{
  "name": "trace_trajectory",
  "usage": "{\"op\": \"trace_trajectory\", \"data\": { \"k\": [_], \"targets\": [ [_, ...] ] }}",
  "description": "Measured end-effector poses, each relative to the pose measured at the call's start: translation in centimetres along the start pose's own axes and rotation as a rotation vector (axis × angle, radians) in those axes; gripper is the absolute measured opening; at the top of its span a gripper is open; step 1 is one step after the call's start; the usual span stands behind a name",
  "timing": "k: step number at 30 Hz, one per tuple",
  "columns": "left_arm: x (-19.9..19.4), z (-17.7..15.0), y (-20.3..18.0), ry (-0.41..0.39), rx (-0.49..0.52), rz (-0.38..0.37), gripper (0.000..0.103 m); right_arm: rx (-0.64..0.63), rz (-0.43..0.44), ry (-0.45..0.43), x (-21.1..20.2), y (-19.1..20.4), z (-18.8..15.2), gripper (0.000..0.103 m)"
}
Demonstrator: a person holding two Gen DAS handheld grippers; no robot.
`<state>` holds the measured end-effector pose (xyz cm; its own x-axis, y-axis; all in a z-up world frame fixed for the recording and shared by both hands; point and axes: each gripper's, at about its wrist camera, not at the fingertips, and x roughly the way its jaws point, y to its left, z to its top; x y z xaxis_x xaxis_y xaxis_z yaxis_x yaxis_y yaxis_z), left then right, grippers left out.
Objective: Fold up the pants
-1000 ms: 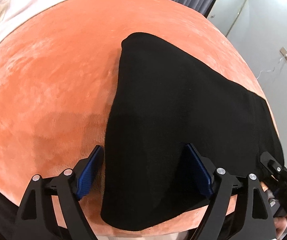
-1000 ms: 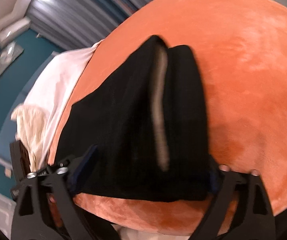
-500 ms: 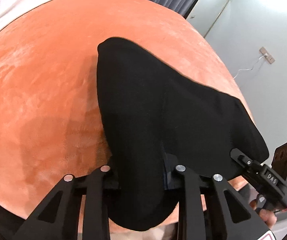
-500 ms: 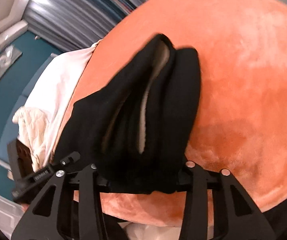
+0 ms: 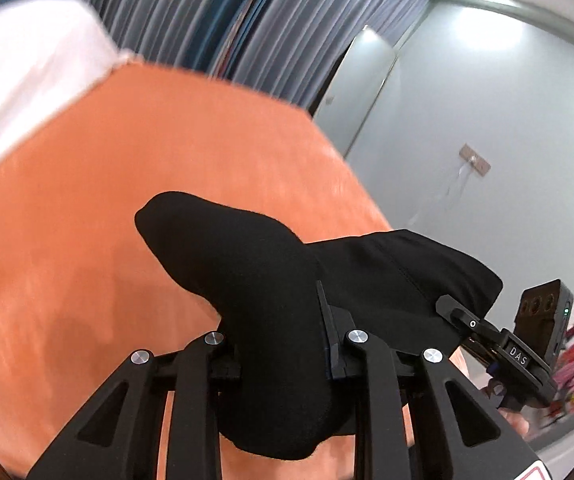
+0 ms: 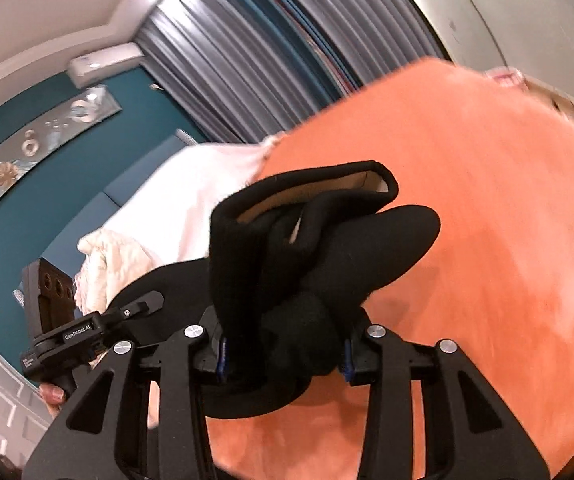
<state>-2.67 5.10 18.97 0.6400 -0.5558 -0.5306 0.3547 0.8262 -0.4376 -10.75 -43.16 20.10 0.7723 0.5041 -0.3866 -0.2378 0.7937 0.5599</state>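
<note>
Holding black pants (image 5: 271,280) in both: my left hand-held gripper (image 5: 279,356) is clamped on one bunched edge, my right hand-held gripper (image 6: 283,356) pinches another thick fold. The garment hangs bunched between them, raised over the orange plush bedspread (image 5: 87,220); waistband lining (image 6: 319,194) visible, white bedding (image 6: 175,200) behind.

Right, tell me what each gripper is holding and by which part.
Both hold the black pants. The left gripper clamps a bunched fold of plain cloth; the right gripper clamps bunched cloth at the waistband end.
</note>
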Motion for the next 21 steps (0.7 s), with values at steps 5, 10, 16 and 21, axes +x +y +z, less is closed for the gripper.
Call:
{"op": "trace_trajectory", "data": {
  "k": [5, 10, 16, 21],
  "targets": [
    [4.3, 8.3, 1.0, -0.107, 0.072, 0.054, 0.021, -0.081, 0.046, -0.112, 5.1, -0.1, 7.2, 0.037],
    [11.3, 14.5, 3.6, -0.207, 0.131, 0.084, 0.022, -0.063, 0.088, -0.198, 12.9, -3.7, 12.7, 0.037],
    [22.2, 17.0, 9.4, -0.159, 0.126, 0.058, 0.022, 0.003, 0.057, -0.199, 22.1, -10.3, 13.4, 0.037],
    [31.3, 13.4, 16.0, -0.011, 0.034, 0.083, 0.023, 0.107, -0.028, -0.055, 30.0, -17.2, 9.9, 0.038]
  ]
}}
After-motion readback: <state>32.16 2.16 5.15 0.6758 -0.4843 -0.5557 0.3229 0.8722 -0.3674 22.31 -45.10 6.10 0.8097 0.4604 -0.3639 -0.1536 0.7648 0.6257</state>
